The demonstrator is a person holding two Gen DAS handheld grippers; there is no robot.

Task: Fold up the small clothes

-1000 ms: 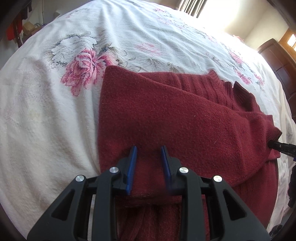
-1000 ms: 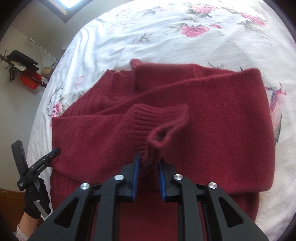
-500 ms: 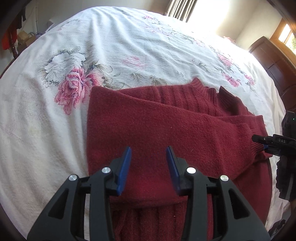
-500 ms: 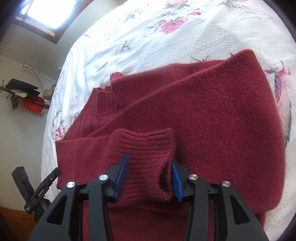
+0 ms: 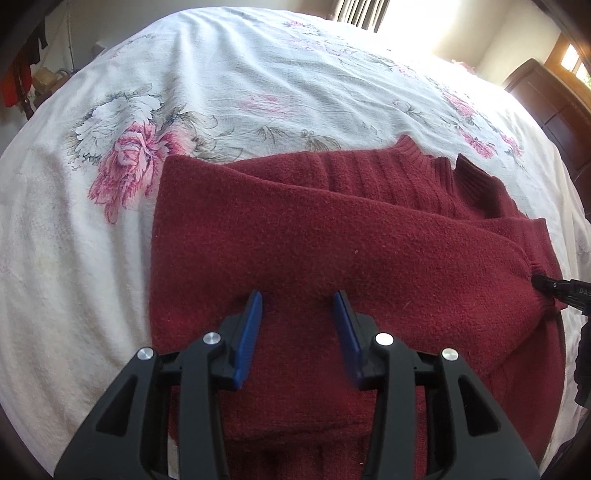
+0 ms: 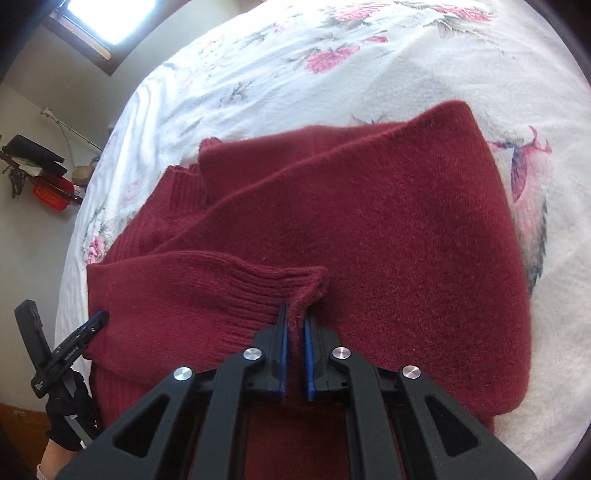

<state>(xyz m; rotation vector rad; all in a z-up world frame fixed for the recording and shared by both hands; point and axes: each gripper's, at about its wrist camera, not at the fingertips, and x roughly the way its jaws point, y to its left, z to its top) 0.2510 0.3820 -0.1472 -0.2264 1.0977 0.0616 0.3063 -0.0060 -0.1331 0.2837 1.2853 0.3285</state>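
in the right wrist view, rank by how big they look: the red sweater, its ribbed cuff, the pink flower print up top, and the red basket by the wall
1. Red sweater
2. Ribbed cuff
3. Pink flower print and red basket: they look similar, and the basket sits farther away, so no ranking.

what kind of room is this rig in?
Most likely a home bedroom. The red sweater lies on a bed with a floral bedspread, a dark wooden wardrobe or dresser stands at the far side, and a curtained window lets daylight in.

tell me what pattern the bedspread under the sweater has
White bedspread printed with pink and grey flowers, clearest in the left wrist view.
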